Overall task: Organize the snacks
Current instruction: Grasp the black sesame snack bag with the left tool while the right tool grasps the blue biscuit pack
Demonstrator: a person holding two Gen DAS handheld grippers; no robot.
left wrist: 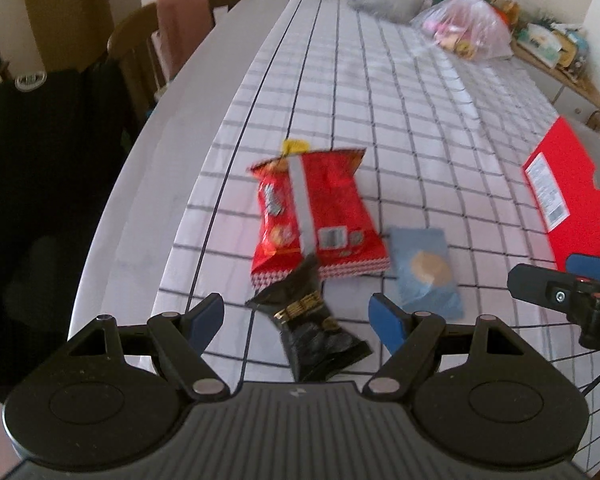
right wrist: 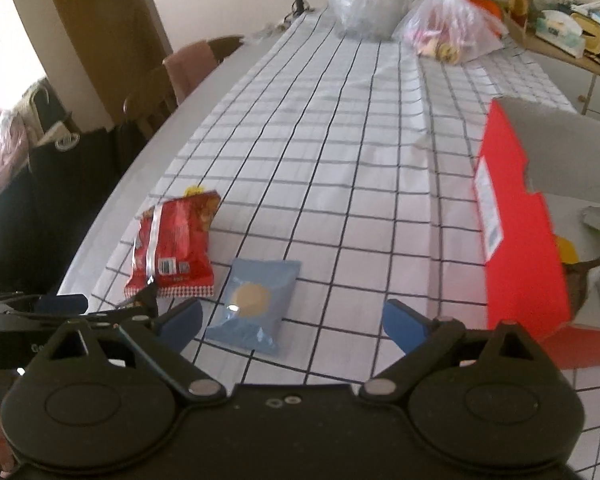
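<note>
A black snack packet [left wrist: 314, 326] lies on the checked tablecloth between the fingers of my open left gripper [left wrist: 298, 318], its top corner over the edge of a red snack bag [left wrist: 320, 216]. A blue cookie packet [left wrist: 426, 272] lies just right of them. In the right wrist view my right gripper [right wrist: 292, 318] is open and empty, with the blue cookie packet [right wrist: 254, 300] near its left finger and the red bag [right wrist: 174, 246] further left. A red cardboard box [right wrist: 516, 216] stands open at the right, with several snacks inside.
Plastic bags [right wrist: 448, 28] of goods sit at the table's far end. Wooden chairs [left wrist: 172, 36] stand along the left edge, one draped with a pink cloth. A cluttered shelf [right wrist: 568, 32] is at the back right. The left gripper shows at the left [right wrist: 40, 306].
</note>
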